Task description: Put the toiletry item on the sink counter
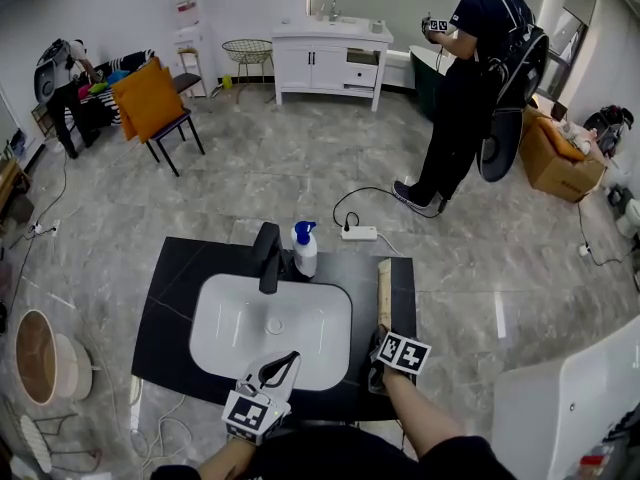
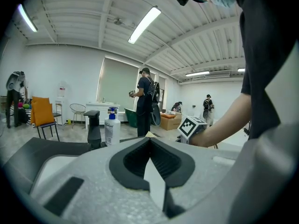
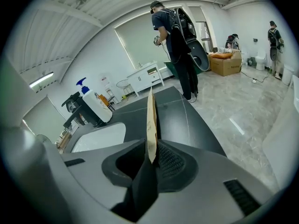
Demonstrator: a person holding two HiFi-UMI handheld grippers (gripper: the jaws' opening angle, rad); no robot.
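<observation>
Two grippers are hovering at the near edge of a black counter [image 1: 170,298] with a white sink [image 1: 215,303] set in it. The right gripper [image 3: 149,146] is reaching over the right side of the counter. A long, thin tan box [image 3: 151,118] is standing on its narrow edge on the black top, right of the sink, with its near end between this gripper's fingers. These fingers are standing apart: a dark gap is showing between the left pad and the box, so they are not pressing it. The left gripper [image 2: 149,140] is hanging over the near rim of the sink. Its fingers are meeting at the tips and nothing is sitting between them. Behind the sink a black faucet [image 1: 268,256] is standing, and just beside it, on its right, a white bottle [image 1: 305,252] with a blue top. Farther back a person [image 1: 470,88] in dark clothes is standing on the grey floor [image 1: 300,158].
</observation>
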